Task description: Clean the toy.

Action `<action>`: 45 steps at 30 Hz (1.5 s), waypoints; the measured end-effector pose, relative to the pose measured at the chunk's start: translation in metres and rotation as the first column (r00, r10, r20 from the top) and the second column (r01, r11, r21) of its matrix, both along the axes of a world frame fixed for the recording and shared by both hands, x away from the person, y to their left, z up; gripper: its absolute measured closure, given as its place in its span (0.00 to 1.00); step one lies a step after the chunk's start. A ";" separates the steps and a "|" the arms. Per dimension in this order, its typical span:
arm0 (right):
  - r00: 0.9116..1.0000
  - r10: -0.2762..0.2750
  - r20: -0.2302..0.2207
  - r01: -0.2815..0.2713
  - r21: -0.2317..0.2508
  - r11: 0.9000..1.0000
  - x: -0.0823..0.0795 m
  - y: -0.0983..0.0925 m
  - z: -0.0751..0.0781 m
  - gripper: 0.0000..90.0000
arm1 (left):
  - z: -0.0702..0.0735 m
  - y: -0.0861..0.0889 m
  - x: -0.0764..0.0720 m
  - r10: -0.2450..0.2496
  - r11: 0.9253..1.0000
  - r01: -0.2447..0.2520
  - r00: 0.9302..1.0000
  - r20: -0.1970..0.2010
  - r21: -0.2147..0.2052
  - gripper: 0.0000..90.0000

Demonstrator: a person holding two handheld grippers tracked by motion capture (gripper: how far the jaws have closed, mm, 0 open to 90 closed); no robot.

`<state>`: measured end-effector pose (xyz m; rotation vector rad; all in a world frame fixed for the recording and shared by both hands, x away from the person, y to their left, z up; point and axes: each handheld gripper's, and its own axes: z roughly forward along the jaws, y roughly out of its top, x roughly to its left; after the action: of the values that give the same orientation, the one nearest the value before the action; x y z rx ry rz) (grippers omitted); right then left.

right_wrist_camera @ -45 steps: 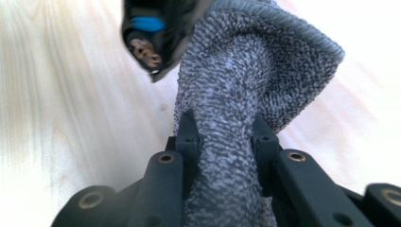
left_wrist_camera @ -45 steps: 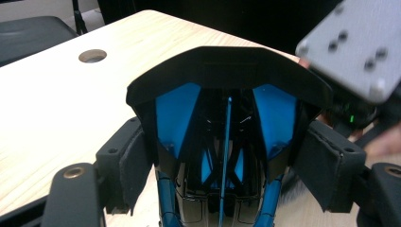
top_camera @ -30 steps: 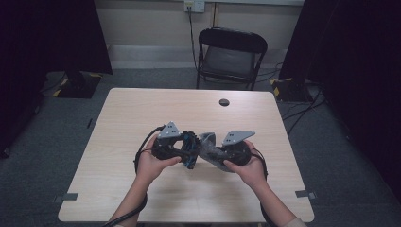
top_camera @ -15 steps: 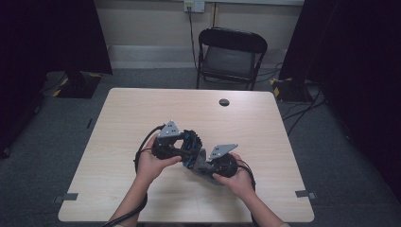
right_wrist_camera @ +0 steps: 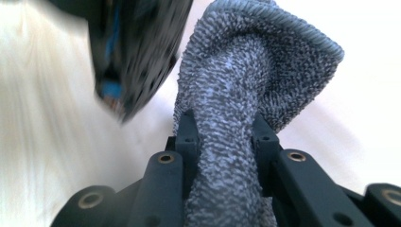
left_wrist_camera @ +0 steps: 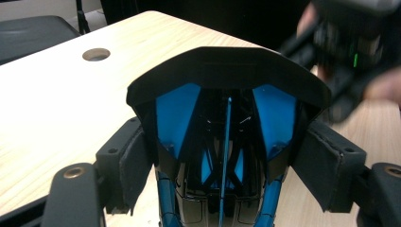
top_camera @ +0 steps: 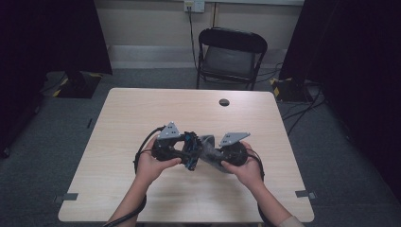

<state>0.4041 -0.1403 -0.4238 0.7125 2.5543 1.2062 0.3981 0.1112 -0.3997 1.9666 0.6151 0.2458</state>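
The left gripper (top_camera: 191, 150) clamps a black-and-blue object (left_wrist_camera: 227, 137) over the table (top_camera: 142, 113), unmoved. The right gripper (top_camera: 208, 153), pinching a grey cloth (right_wrist_camera: 236, 118), has risen from its lower spot half a second ago, back beside the object.

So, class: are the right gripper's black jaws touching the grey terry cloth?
Touching. In the right gripper view, the right gripper pinches the grey terry cloth on both sides.
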 end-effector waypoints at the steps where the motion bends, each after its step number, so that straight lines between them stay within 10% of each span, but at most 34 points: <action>1: 1.000 -0.006 0.016 0.006 0.008 1.000 0.002 -0.001 0.007 0.80 | 0.000 -0.001 0.000 -0.004 1.000 0.004 1.000 -0.002 0.006 0.28; 9: 0.998 -0.021 0.060 0.018 0.050 0.999 0.009 0.002 0.032 0.79 | -0.003 -0.010 -0.002 -0.040 0.999 0.040 0.999 -0.010 0.016 0.28; 35: 0.993 0.067 -0.095 -0.073 -0.056 0.996 -0.015 0.029 -0.043 0.79 | 0.004 -0.003 0.000 0.015 1.000 -0.014 1.000 0.023 -0.021 0.28; 45: 0.999 -0.018 -0.032 0.017 -0.033 0.999 0.003 -0.007 0.001 0.79 | 0.000 -0.003 -0.001 0.009 1.000 -0.009 1.000 0.009 -0.004 0.28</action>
<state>0.4068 -0.1470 -0.4233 0.7515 2.5819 1.1532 0.3970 0.1084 -0.3994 1.9586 0.6183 0.2595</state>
